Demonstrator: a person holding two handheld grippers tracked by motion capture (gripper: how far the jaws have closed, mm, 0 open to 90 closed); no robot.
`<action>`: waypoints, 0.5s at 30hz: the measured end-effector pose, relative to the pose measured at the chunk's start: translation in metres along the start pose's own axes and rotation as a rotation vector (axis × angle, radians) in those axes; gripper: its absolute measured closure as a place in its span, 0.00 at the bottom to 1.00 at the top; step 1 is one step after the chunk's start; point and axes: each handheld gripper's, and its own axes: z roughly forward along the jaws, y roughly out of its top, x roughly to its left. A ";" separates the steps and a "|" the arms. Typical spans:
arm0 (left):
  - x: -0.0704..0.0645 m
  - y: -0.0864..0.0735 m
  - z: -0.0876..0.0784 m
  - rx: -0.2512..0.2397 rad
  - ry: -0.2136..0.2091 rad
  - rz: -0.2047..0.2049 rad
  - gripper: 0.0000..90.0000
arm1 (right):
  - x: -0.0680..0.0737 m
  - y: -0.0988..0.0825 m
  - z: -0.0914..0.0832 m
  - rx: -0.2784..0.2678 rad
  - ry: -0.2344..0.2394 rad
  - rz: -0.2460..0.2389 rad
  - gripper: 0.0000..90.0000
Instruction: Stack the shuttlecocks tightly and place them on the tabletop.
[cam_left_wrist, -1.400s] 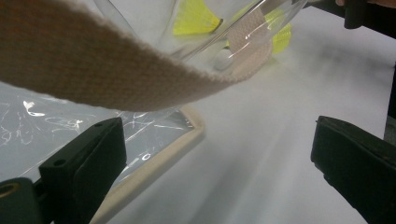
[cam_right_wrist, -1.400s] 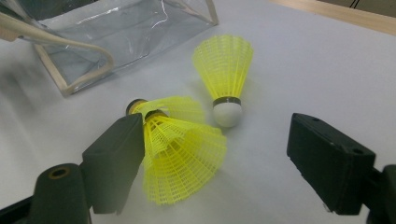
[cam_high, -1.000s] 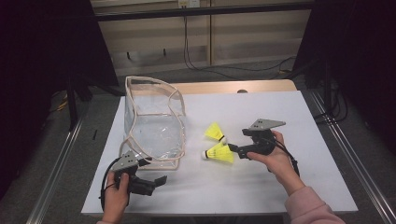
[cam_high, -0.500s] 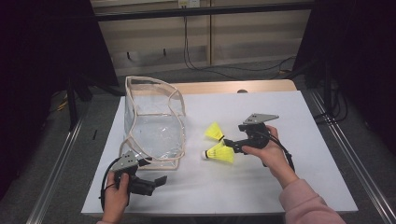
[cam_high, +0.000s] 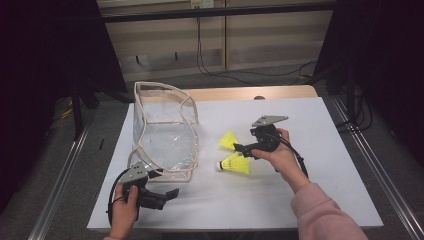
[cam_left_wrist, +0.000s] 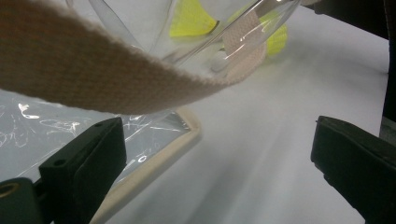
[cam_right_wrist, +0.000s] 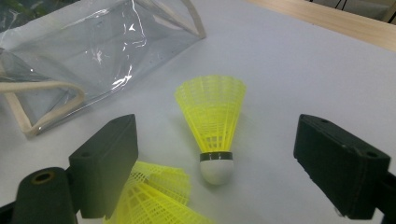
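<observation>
1. White table top (cam_high: 310, 190) in a dark room, wooden edge at the far side, metal rails left and right.
2. Two yellow shuttlecocks lie on the sheet right of centre. Far shuttlecock (cam_high: 228, 140) sits just ahead of the near shuttlecock (cam_high: 235, 164); the near one's white cork points left.
3. Right gripper (cam_high: 241, 149) hovers low over the pair, jaws spread wide, clamping nothing. In the right gripper view the far shuttlecock (cam_right_wrist: 212, 122) lies between the jaws, cork toward the camera, no pad touching it; the near shuttlecock (cam_right_wrist: 154, 198) shows under the left jaw.
4. Clear plastic bag (cam_high: 165, 135) with beige trim stands left of the shuttlecocks, near but apart from them.
5. Left gripper (cam_high: 167, 194) rests at the near left corner, just in front of the bag, jaws apart and empty. In the left gripper view a beige strap (cam_left_wrist: 93, 74) crosses overhead.
</observation>
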 end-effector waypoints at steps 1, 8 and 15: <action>-0.001 0.000 0.000 0.008 -0.010 -0.012 0.04 | 0.000 0.001 0.002 0.001 -0.001 -0.010 0.15; -0.001 0.000 0.000 0.013 -0.010 -0.017 0.04 | 0.000 0.007 0.010 0.007 0.001 0.010 0.15; 0.000 0.000 0.000 0.017 -0.012 -0.012 0.04 | 0.000 0.014 0.017 0.016 -0.009 -0.002 0.15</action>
